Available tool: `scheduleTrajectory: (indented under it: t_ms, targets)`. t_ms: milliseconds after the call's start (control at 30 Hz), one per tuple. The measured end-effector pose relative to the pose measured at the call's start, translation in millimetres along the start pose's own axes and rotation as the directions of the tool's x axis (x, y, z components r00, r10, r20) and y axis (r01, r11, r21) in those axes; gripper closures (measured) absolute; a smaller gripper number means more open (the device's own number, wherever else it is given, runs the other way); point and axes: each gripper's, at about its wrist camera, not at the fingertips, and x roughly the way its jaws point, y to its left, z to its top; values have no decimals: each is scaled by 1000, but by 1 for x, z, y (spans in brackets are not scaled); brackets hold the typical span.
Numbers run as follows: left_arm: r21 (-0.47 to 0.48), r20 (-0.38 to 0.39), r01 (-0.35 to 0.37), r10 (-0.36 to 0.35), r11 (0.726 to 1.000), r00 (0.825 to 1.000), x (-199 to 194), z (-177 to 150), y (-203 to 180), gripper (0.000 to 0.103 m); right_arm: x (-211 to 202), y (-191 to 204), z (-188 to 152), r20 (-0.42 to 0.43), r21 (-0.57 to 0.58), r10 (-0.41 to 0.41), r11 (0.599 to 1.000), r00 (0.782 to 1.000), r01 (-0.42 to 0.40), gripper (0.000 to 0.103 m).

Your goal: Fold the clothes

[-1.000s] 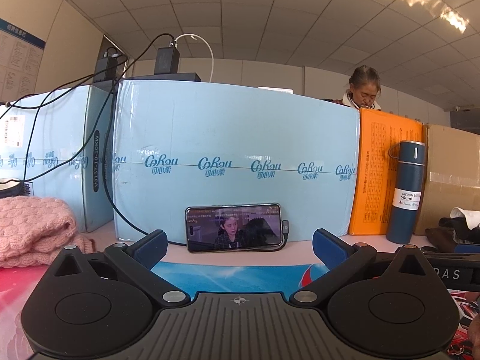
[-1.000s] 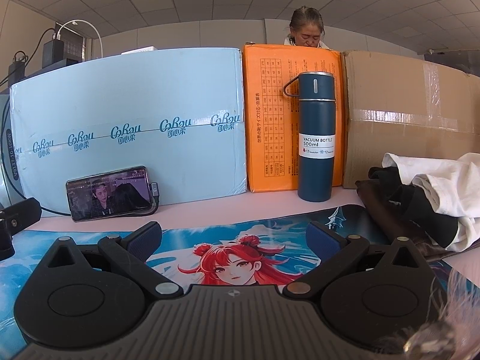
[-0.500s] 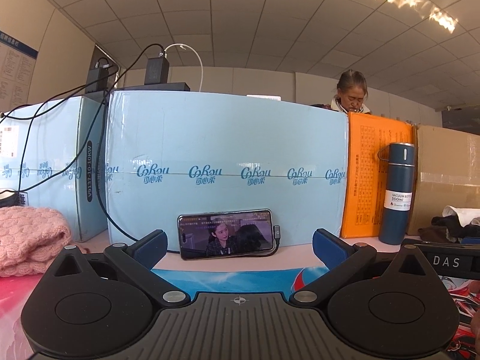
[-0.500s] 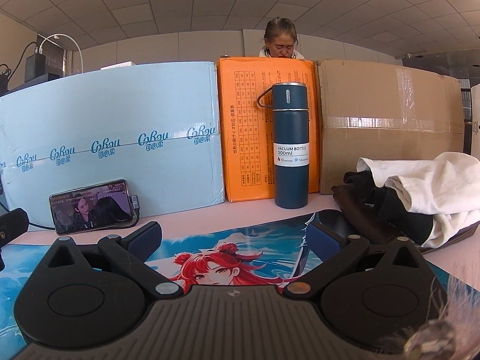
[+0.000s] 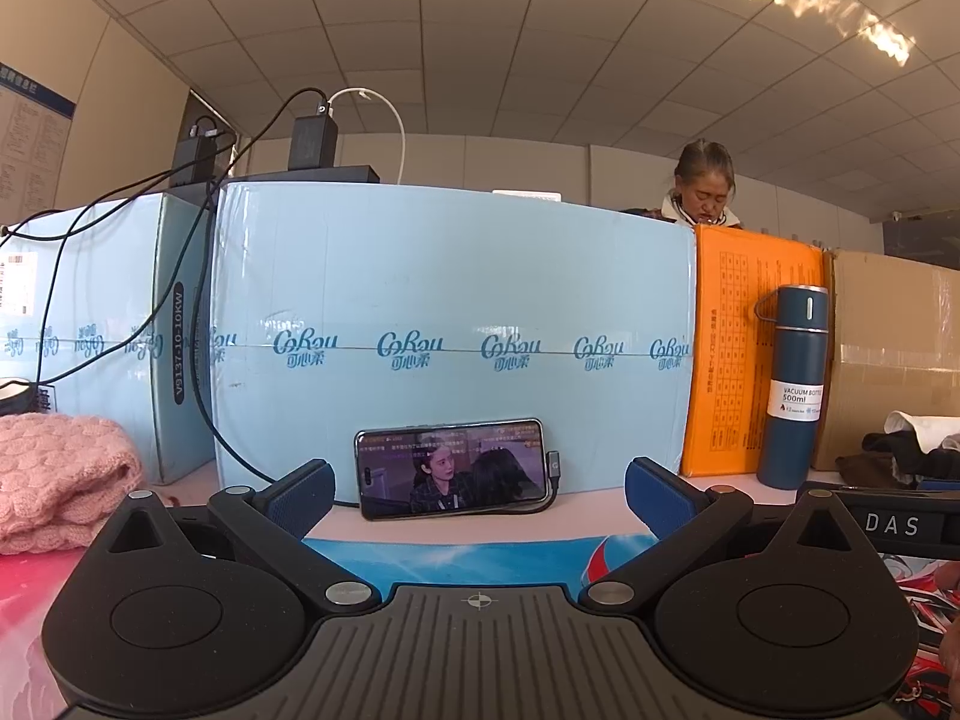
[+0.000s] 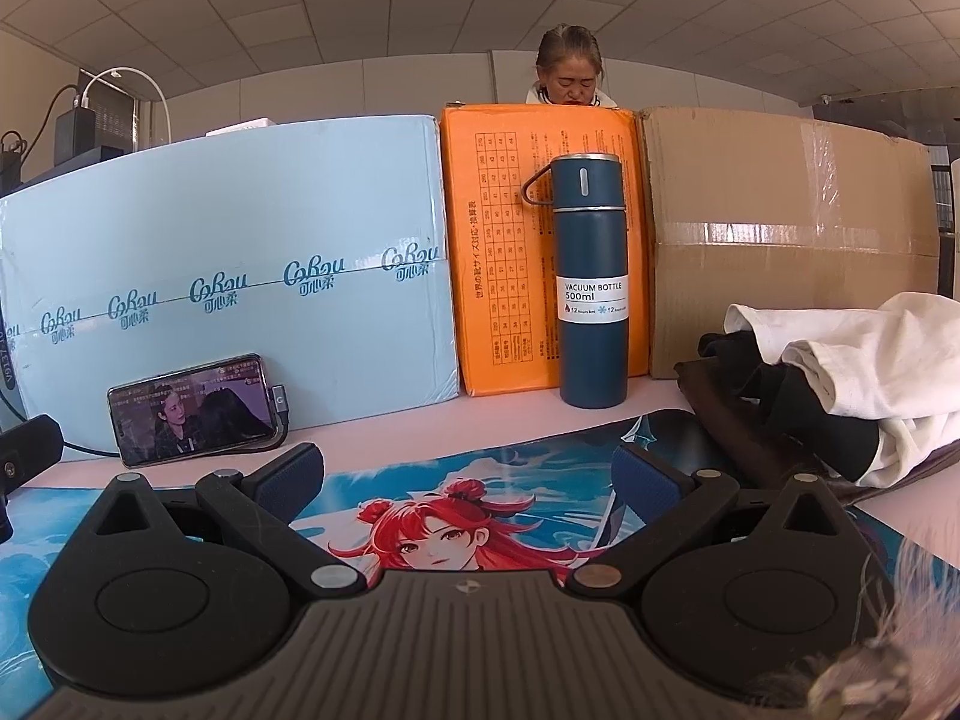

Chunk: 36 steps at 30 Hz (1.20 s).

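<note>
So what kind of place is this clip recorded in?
Probably an office or storeroom used as a recording station, not a home: a grid-tile ceiling, shipping cartons walling off the table, and a printed desk mat as work surface.

My room is bright and evenly lit. Above my left tongs the ceiling light strip burns out to white glare. Both fisheye views bow straight lines and go black in the corners. At my right tongs' lower right, something pale, perhaps fur, is blurred.
</note>
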Motion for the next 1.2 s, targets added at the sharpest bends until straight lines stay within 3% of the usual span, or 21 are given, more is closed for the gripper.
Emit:
scheduleTrajectory:
  t_ms: [1200]
  targets:
    - [5, -10, 4, -4, 1000, 1000, 1, 1, 0, 0, 1, 0, -1, -8, 3, 2, 1000, 1000, -2, 0]
